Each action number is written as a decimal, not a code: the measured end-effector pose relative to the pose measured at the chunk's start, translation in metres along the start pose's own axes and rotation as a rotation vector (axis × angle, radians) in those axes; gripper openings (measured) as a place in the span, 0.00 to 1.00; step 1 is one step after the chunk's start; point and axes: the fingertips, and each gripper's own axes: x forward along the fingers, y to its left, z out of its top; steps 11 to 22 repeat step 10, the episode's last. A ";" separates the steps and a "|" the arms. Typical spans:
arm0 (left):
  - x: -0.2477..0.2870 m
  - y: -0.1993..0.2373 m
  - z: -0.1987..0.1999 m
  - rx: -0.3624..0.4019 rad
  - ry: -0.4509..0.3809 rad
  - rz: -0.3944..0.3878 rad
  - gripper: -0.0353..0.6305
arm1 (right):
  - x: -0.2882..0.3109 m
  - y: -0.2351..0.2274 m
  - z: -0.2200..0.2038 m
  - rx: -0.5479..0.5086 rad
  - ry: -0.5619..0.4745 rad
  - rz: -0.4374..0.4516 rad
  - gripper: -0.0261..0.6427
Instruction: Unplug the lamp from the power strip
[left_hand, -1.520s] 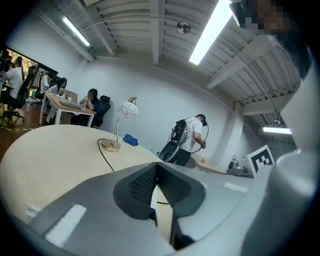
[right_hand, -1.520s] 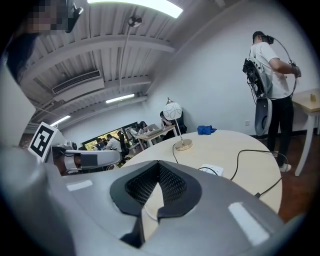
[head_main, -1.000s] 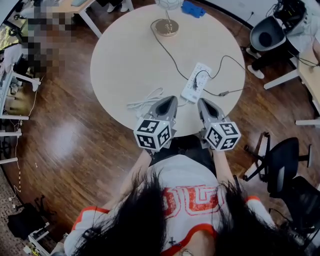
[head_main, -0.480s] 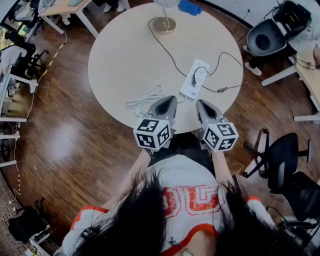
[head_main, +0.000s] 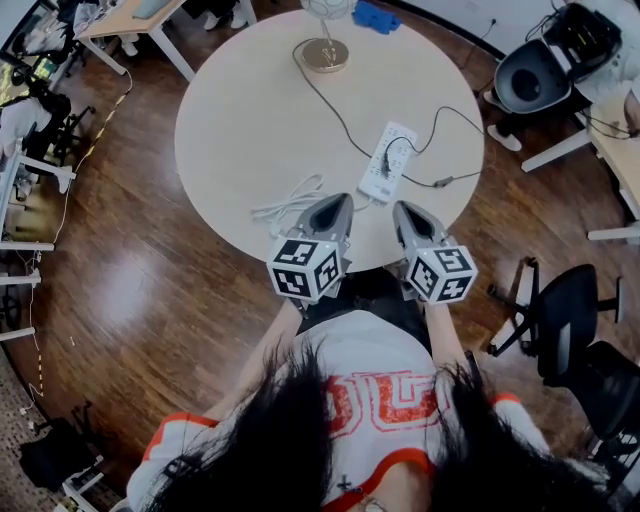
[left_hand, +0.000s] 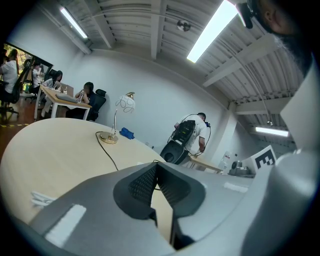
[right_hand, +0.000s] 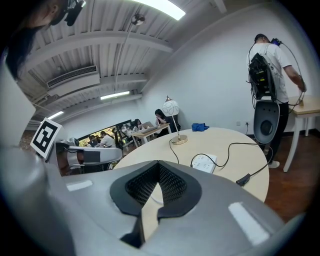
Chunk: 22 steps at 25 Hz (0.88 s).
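Looking at the grippers first: the left gripper (head_main: 335, 203) and the right gripper (head_main: 404, 210) are both pinched fully closed with nothing in them, hovering side by side over the near edge of the table (head_main: 240, 120). The power strip (head_main: 389, 162) lies flat just past their tips, a bit closer to the right one, with a black plug (head_main: 394, 150) in it. A black cord (head_main: 335, 110) runs from there up to the lamp (head_main: 327, 52) standing at the far edge. Just beside the left gripper there's a loose white cable (head_main: 290, 203).

So nothing's been grabbed yet imo. What could go sideways: the strip looks light and isn't fixed down, so pulling the plug with one gripper probably lifts the whole strip unless the other pins it. There's also a second black cable (head_main: 445, 183) trailing off to the right, so it's easy to grab the wrong one. And tugging the cord instead of the plug could drag the lamp over.
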 end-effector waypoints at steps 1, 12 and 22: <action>0.001 0.000 0.000 0.000 -0.001 0.000 0.05 | 0.000 -0.001 0.001 -0.002 0.000 -0.002 0.04; 0.005 0.001 0.000 0.003 0.005 0.004 0.05 | -0.002 -0.007 0.001 0.000 0.001 -0.011 0.04; 0.005 0.001 0.000 0.003 0.005 0.004 0.05 | -0.002 -0.007 0.001 0.000 0.001 -0.011 0.04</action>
